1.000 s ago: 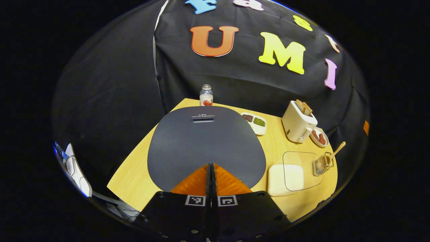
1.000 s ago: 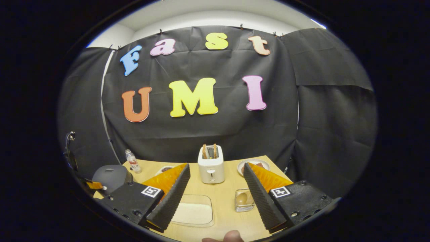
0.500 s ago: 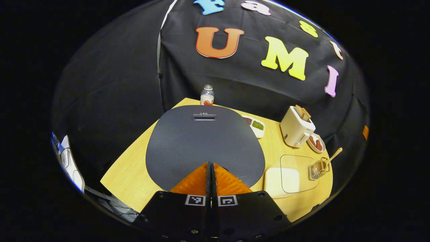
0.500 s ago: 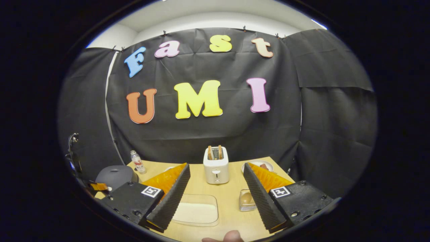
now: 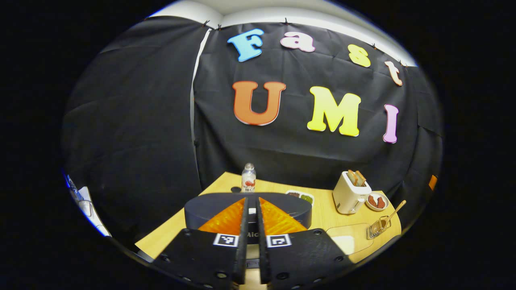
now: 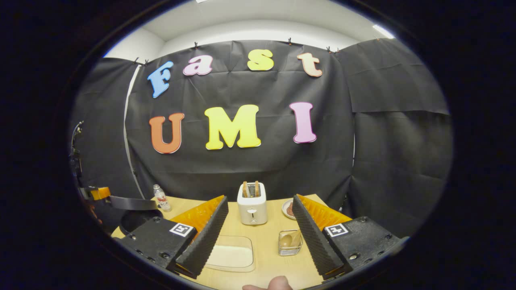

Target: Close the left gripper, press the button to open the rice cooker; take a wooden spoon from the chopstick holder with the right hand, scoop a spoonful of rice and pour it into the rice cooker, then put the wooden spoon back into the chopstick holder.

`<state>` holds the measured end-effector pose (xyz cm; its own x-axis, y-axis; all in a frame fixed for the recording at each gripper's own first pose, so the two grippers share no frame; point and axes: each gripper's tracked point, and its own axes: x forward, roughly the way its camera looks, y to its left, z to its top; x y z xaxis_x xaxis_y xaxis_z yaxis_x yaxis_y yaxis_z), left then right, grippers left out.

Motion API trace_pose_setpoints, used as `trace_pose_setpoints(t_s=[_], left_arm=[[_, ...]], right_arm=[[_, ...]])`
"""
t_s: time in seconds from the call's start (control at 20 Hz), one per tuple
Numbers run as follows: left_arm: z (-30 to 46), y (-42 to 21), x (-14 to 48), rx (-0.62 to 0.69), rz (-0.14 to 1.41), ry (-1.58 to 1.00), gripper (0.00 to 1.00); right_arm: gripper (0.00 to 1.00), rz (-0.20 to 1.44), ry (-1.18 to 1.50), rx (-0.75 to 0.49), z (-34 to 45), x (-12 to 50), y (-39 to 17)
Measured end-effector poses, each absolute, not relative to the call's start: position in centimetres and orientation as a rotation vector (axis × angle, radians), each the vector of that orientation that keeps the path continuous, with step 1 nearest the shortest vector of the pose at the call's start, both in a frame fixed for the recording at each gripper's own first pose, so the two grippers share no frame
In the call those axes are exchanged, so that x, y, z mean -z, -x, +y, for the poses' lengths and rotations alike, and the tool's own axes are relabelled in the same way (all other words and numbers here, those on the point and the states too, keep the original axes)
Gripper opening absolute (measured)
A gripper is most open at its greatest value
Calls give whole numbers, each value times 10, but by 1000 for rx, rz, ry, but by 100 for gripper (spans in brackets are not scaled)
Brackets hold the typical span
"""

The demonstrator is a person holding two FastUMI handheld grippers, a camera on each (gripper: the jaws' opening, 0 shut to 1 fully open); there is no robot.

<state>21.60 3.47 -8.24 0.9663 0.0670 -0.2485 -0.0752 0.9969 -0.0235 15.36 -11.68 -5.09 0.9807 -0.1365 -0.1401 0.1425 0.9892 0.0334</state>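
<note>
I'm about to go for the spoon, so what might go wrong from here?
The wooden spoon leans in a light wire chopstick holder; pulling it at an angle may tip the holder. The rice cooker lid looks only partly raised beside the left gripper, so rice may spill if it drops.

Cooker (image 5: 282,209), lower centre of left gripper view: front hidden behind closed fingers; button not discernible.
Cooker (image 6: 135,217), lower left of right gripper view: partly hidden behind finger, lid edge-on.
Spoon (image 6: 287,241) in holder (image 6: 290,250): handle hidden.
Rice box (image 5: 350,241): contents too small to tell.
Fingertip (image 6: 278,284): cut off at bottom edge.
</note>
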Motion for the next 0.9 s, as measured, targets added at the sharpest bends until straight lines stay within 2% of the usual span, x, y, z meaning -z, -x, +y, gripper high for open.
trace_pose_setpoints(t_s=[0.15, 0.2, 0.35, 0.4, 0.45, 0.5, 0.9], left_arm=[[38, -227, 56, -87, 174, -33, 82], [37, -228, 44, -89, 142, -31, 90], [26, -216, 31, -72, 127, 6, 95], [25, -211, 26, -66, 119, 11, 86], [22, -205, 23, -63, 113, 14, 85], [19, -198, 20, -57, 112, 16, 95], [4, -158, 12, -45, 92, 32, 95]], right_arm=[[100, 122, -44, 134, -117, 43, -153], [100, 114, -39, 134, -118, 40, -152], [100, 97, -35, 140, -121, 35, -147], [100, 95, -37, 141, -122, 33, -146], [100, 95, -41, 143, -124, 34, -144], [100, 96, -45, 144, -125, 35, -142], [100, 125, -26, 173, -159, 47, -121]])
